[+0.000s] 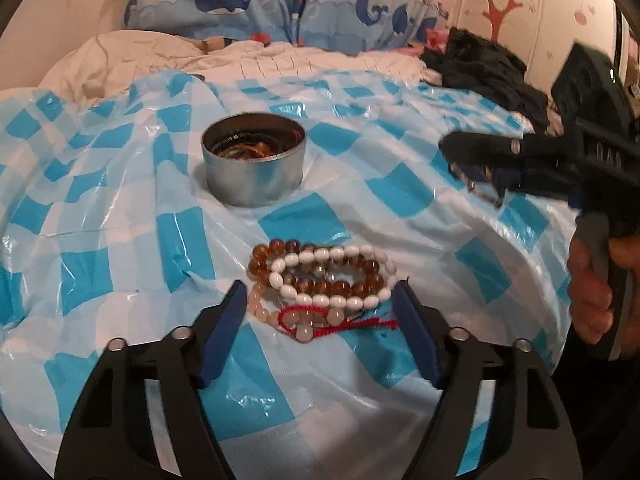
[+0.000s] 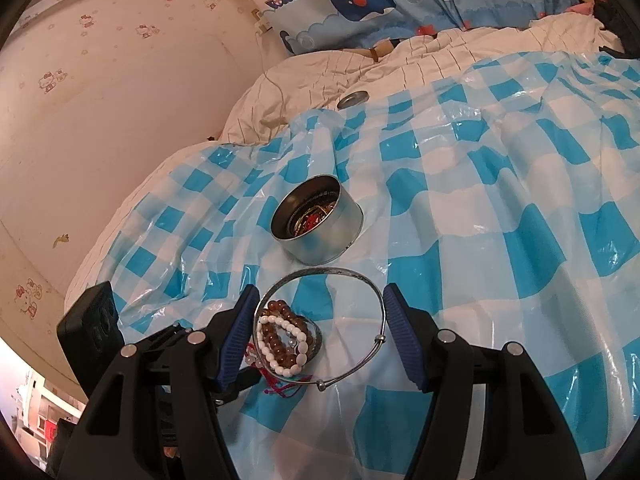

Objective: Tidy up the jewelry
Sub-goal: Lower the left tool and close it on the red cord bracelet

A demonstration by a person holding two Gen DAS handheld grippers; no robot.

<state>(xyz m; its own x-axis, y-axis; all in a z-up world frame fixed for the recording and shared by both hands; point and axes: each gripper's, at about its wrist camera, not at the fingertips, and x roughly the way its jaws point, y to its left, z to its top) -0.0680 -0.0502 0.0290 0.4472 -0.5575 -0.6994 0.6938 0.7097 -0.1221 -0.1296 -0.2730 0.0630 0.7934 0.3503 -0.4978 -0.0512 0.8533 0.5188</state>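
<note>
Left gripper (image 1: 320, 304) jaws apart around a heap of bead bracelets (image 1: 320, 280) on the checked sheet (image 1: 400, 400), not pressing, right gripper (image 2: 318, 336) clamped across a silver bangle (image 2: 340, 276), open tin (image 1: 254, 168) beyond the heap, mid-sheet.

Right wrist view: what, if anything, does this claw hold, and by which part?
The right claw holds the thin silver metal bangle, its pads pressing opposite sides of the ring's outer edge.

Left tongs (image 1: 320, 312) jaws parted, angled down; right tongs (image 2: 320, 320) gripping bangle (image 2: 352, 276) across width
</note>
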